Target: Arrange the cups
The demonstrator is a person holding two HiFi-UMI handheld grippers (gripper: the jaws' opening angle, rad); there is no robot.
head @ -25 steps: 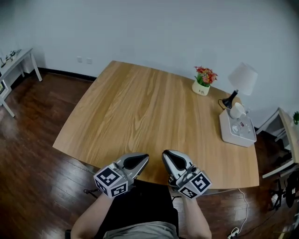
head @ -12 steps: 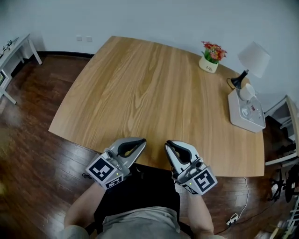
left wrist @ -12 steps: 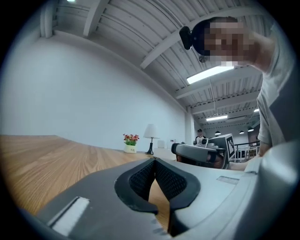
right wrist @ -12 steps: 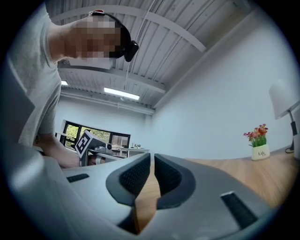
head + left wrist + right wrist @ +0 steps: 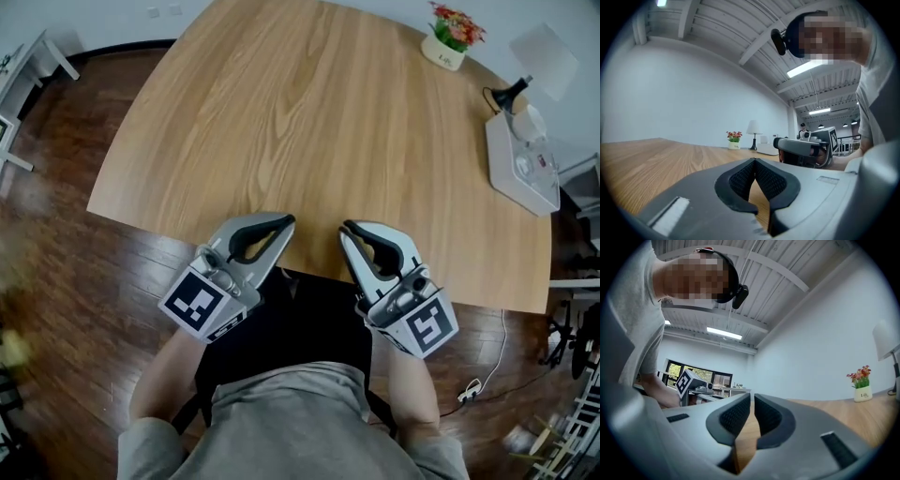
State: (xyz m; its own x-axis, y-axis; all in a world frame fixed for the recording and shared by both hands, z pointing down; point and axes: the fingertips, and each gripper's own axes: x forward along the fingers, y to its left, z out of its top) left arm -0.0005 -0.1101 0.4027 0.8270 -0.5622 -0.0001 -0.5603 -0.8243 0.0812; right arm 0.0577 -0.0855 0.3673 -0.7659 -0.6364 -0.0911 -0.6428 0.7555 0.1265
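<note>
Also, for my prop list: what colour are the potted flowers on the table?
The flowers are red and orange, clearest in the head view.

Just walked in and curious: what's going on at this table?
A person holds a left gripper and a right gripper side by side at the near edge of the table, both with jaws shut and empty. Nothing is being handled. A flower pot, a lamp and a white tray sit at its far right.

A light wooden table (image 5: 309, 122). Along its far right edge stand a small potted flower (image 5: 450, 42), a white-shaded lamp (image 5: 539, 58) and a flat white tray (image 5: 518, 173).
</note>
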